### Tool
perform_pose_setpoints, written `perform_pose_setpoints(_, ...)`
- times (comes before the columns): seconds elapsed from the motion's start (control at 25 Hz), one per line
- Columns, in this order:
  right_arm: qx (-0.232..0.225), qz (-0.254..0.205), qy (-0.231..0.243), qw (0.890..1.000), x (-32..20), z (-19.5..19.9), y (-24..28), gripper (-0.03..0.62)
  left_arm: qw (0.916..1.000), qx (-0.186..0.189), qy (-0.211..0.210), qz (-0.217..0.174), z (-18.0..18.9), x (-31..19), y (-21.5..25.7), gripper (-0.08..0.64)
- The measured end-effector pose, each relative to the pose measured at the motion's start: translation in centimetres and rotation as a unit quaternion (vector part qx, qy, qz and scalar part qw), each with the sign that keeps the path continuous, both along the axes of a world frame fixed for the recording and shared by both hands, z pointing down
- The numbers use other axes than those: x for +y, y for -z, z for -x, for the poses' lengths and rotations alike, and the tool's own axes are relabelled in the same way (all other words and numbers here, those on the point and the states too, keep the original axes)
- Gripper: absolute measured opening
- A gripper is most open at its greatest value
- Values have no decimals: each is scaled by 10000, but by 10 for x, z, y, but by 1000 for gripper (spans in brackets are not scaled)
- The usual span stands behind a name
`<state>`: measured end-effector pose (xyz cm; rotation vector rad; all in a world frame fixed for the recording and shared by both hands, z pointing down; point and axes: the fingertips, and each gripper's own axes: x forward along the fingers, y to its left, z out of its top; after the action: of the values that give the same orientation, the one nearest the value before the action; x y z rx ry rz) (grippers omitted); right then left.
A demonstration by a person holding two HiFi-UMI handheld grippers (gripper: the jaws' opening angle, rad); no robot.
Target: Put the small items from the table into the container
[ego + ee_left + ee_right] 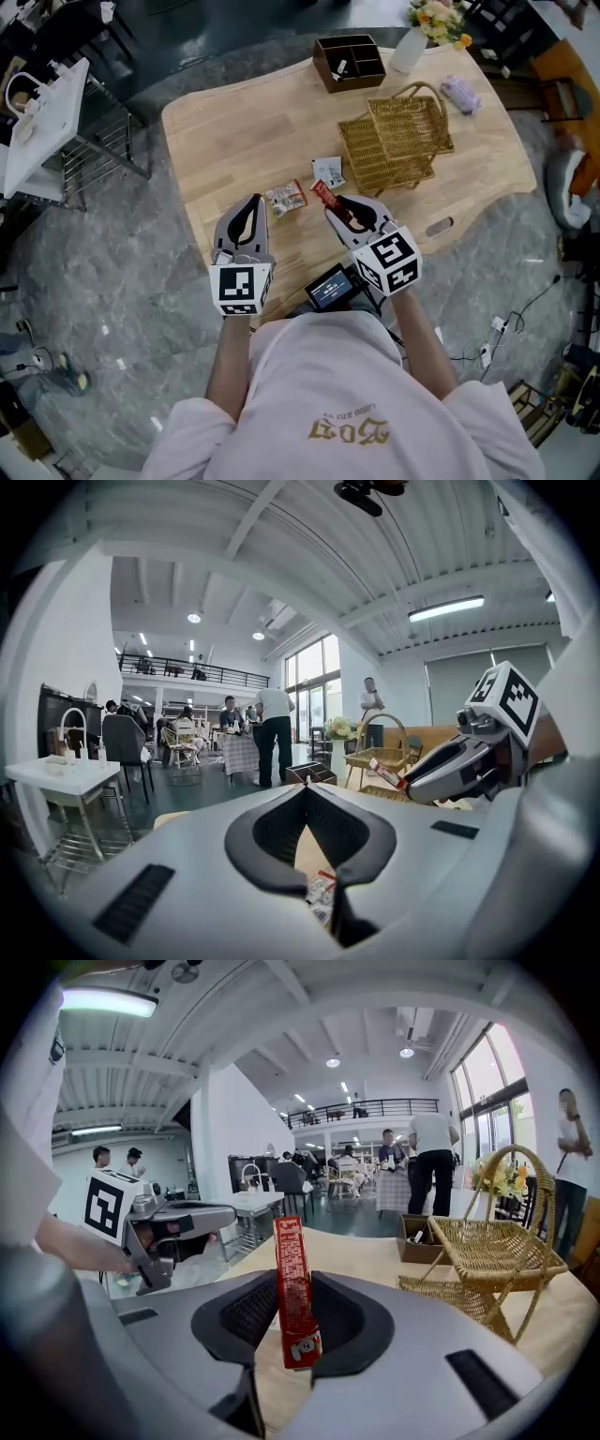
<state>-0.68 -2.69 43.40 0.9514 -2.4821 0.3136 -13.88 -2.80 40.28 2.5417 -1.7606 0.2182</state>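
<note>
The right tongs (pixel 337 208) are clamping a red packet (pixel 292 1274), a long narrow strip. Its flat faces are lying against the two pads, so it is standing on its thin edge. Its long axis is running along the tongs. The far end is sticking out past the tips and the near end, with a small white mark, is sitting back in the opening between the pads. From the head view, the free end is pointing away from the person and a little to the left, toward a white packet (pixel 328 171). The red packet is being held above the table (pixel 244 131), not touching it.

The left tongs (pixel 305 791) are closed, tip against tip, with nothing between them. They are hovering over the near edge of the table, beside the right tongs.

A snack packet (pixel 286 198) is lying flat on the table just beyond the left tongs, near the white packet. A basket (pixel 398 141) is standing farther back on the right. Behind it, at the far edge, a brown box (pixel 356 82) with compartments is sitting next to a vase (pixel 409 52) of flowers.
</note>
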Motion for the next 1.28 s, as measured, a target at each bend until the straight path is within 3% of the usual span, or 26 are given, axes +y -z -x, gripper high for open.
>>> perform_pose_setpoints(1.0,-212,-660,-1174,9907,-67,-81,58,120,9953,-31,-778,-575,-76,-41,41,9)
perform_pose_setpoints(1.28,-167,-721,-1447,9867,-90,-105,63,120,9940,-32,-944,-559,-101,-51,40,8)
